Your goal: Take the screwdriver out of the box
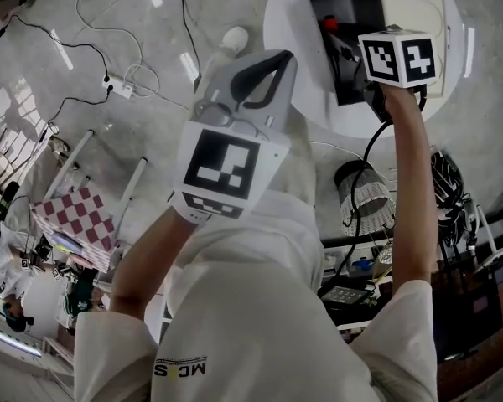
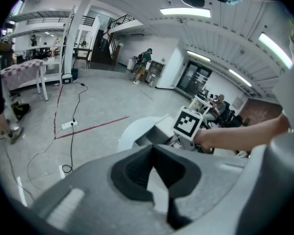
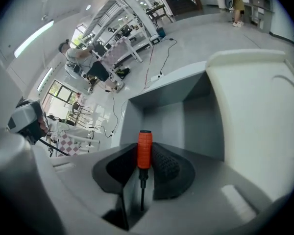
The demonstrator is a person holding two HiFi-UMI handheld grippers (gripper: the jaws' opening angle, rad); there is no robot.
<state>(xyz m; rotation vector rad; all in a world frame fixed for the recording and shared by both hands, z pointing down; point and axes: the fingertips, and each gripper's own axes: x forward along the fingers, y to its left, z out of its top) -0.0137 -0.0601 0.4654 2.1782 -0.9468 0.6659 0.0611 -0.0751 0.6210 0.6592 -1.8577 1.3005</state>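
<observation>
The screwdriver has an orange handle and a thin black shaft, and it stands between the ribbed black pads of my right gripper, which is shut on the handle. Behind it gapes the open grey box, its pale lid swung to the right. In the head view the right gripper reaches into the box on a round white table, where a bit of the screwdriver's orange handle shows. My left gripper hangs short of the table, its jaws shut on nothing.
Cables and a power strip trail over the grey floor at the left. A checkered table stands lower left. Cable bundles and equipment crowd the right side. People stand far off in the hall.
</observation>
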